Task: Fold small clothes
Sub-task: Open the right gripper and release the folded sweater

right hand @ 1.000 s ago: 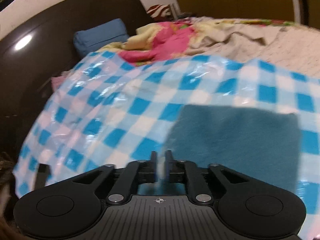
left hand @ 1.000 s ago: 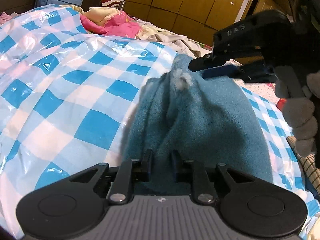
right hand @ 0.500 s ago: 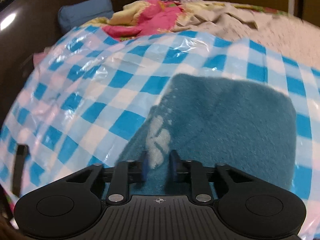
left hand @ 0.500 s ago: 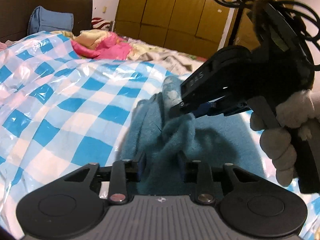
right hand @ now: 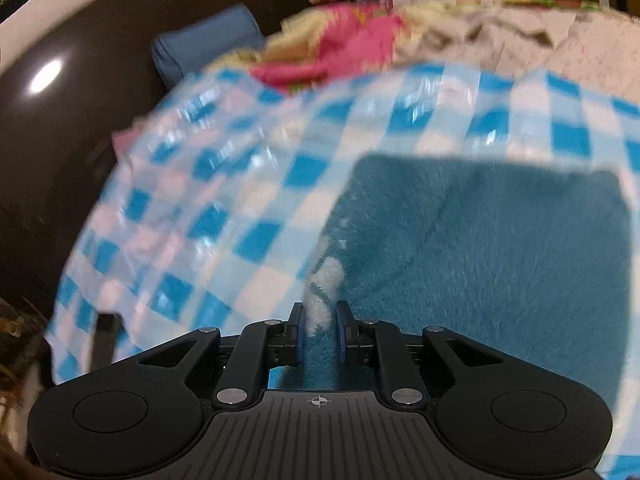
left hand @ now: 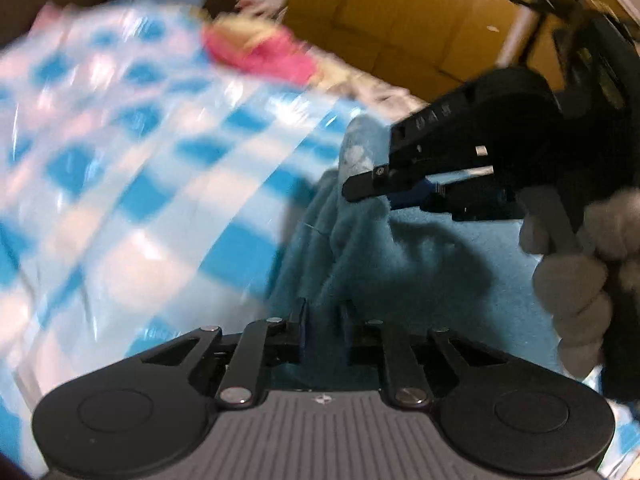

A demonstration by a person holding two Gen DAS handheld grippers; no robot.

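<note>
While both tools have lifted since half a second ago, the left tool (left hand: 324, 320) and right tool (right hand: 319, 330) each apparently pinch the teal cloth (right hand: 480, 248), spreading toward two o'clock.

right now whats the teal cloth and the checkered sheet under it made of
The teal cloth looks like fleece or plush: matte, with a fuzzy nap and soft rounded folds where the left gripper and right gripper pinch it. The checkered sheet looks like thin plastic film: glossy, with bright glare streaks and crinkles, though motion blur leaves this uncertain.
</note>
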